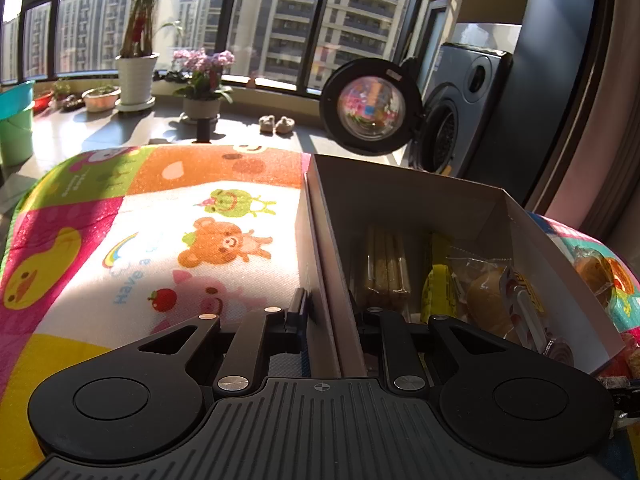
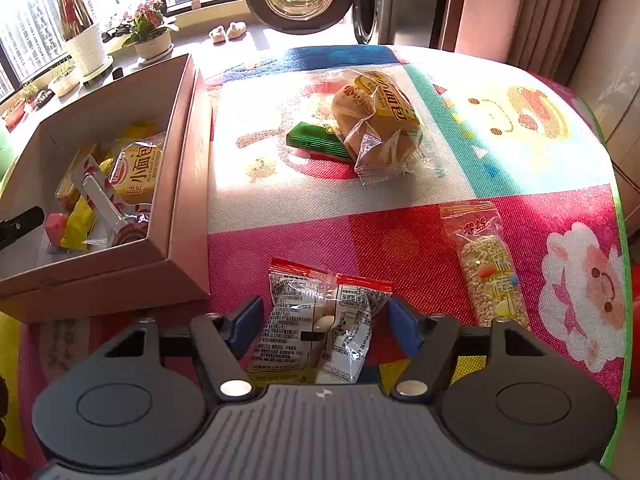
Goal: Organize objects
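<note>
Closest to the right wrist camera, the right tongs [image 2: 322, 322] stood spread, their 2 blue-padded fingers [image 2: 246, 320] flanking a clear plastic snack packet with a red top strip and printed label [image 2: 320, 320] that lay on the table's colourful cartoon-printed mat [image 2: 400, 248]; whether the pads touched the packet could not be told. Just right of it lay a long clear-wrapped sesame grain bar [image 2: 490, 272]. Farther off, near the mat's middle, a wrapped round bun in yellow-printed film [image 2: 376, 122] rested partly on a flat green packet [image 2: 318, 142]. At the left stood an open brown cardboard box [image 2: 188, 152] holding a second yellow-labelled bun [image 2: 136, 172], yellow packets and a white-handled lollipop [image 2: 110, 208].

In the left wrist view, the left tongs [image 1: 326, 312] straddled the left wall of that box [image 1: 320, 216], 1 finger outside and 1 inside, drawn close to the cardboard; a firm pinch could not be confirmed. Beyond the table, a washing machine with its round door open [image 1: 370, 106] and potted plants [image 1: 136, 76] stood by the windows.
</note>
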